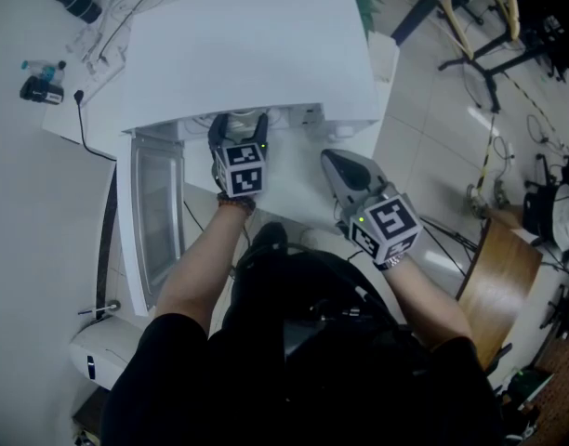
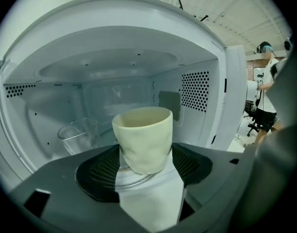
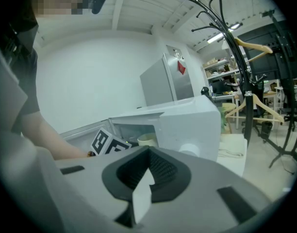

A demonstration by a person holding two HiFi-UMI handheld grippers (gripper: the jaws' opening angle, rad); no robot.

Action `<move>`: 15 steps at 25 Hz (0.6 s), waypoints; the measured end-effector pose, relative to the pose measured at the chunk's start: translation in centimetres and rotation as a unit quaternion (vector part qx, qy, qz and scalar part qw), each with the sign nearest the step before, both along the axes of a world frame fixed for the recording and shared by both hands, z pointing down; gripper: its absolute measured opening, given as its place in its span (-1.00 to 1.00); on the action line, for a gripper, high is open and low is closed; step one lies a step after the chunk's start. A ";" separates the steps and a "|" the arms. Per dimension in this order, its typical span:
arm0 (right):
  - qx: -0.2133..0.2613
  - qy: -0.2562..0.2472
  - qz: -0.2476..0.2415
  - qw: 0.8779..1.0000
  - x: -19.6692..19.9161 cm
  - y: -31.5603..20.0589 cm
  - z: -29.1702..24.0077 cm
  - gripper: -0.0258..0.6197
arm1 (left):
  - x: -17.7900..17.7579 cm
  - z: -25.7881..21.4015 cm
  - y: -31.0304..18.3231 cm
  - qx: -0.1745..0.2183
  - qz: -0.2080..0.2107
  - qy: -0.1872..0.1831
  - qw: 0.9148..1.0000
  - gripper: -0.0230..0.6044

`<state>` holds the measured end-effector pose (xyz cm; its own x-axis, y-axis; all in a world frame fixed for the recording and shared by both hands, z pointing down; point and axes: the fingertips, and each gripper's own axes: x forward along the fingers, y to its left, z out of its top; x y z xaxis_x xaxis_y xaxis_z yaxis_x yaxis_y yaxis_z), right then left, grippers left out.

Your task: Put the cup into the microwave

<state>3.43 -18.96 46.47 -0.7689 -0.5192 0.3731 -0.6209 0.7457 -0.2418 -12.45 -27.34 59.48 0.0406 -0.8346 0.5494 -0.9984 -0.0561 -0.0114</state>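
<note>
The cup (image 2: pixel 142 137) is clamped by the left gripper (image 2: pixel 145 174) inside the open microwave (image 1: pixel 257 54) (a glass (image 2: pixel 80 135) stands at its left). The right gripper (image 3: pixel 147 166) is seen closed, empty, at the near right.

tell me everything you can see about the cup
The cup is cream, matte and handleless, tapering toward its base, with a slightly dented-looking side. Its mouth is open, but its inside isn't visible. It is upright in the mouth of the open microwave, between the left gripper's jaws and close against both pads. Whether they press on it can't be told. A clear glass stands apart from it, further in and to its left.
</note>
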 end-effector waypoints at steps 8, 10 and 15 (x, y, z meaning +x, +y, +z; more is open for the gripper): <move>0.002 0.001 0.002 1.000 0.0 0.2 0.0 -0.91 | -0.2 0.0 -0.2 -0.001 -0.001 -0.001 1.000 0.11; 0.001 0.001 0.003 1.000 0.0 0.2 0.0 -0.91 | -0.2 0.0 -0.3 -0.001 -0.003 0.000 1.000 0.11; 0.001 0.000 0.005 1.000 -0.1 0.3 0.0 -0.91 | -0.5 0.2 -0.8 -0.006 -0.006 -0.006 1.000 0.11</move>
